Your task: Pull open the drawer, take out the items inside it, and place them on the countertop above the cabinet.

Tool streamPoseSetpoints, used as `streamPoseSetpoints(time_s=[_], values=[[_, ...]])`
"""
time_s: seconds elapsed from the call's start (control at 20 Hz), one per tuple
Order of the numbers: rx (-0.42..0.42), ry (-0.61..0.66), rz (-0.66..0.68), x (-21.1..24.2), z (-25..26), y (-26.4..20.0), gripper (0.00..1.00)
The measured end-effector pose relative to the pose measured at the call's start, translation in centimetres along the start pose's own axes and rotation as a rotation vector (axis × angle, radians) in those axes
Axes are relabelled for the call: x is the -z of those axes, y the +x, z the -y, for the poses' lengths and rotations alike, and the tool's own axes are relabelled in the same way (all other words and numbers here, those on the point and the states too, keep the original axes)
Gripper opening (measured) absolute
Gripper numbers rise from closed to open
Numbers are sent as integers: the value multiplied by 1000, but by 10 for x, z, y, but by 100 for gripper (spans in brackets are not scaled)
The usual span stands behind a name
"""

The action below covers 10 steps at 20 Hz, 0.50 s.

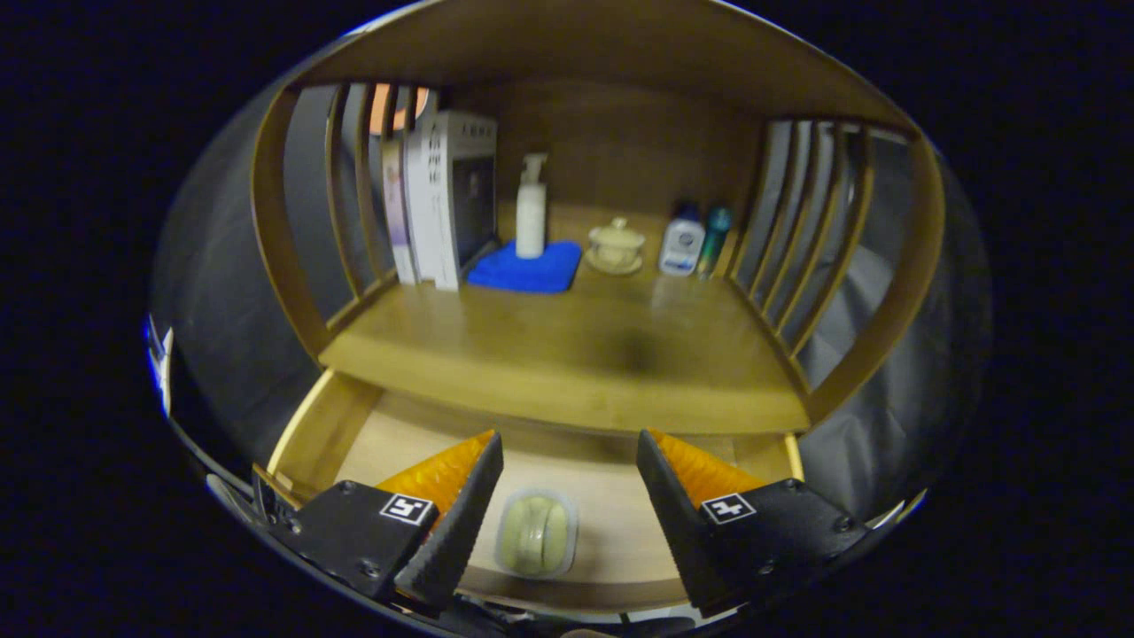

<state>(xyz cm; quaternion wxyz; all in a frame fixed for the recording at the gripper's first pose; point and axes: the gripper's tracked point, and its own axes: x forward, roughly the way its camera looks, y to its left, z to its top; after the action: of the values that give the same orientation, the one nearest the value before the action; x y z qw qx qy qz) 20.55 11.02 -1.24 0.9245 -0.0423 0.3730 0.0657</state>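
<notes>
The wooden drawer (323, 434) stands pulled open below the countertop (576, 346). On its floor lies a small clear plastic box (536, 534) with a pale round item inside. My gripper (567, 452) hovers open above the drawer; the box lies between the two fingers and below them, with neither finger touching it. The countertop's front edge runs just beyond the fingertips (487, 447).
At the back of the countertop stand several books (443, 199), a white pump bottle (531, 208) on a blue cloth (527, 268), a lidded cup on a saucer (615, 245), a white bottle (681, 245) and a green bottle (714, 232). Slatted wooden sides (797, 230) flank it.
</notes>
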Motion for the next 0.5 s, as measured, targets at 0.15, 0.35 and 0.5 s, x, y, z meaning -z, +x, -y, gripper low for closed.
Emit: streamPoseSetpoints(time_s=[0.15, 0.35, 0.5], values=[[-20, 55, -194, 32, -2, 16, 89], [-16, 76, -335, 56, -9, 33, 77], [2, 50, -388, 77, -6, 42, 69]])
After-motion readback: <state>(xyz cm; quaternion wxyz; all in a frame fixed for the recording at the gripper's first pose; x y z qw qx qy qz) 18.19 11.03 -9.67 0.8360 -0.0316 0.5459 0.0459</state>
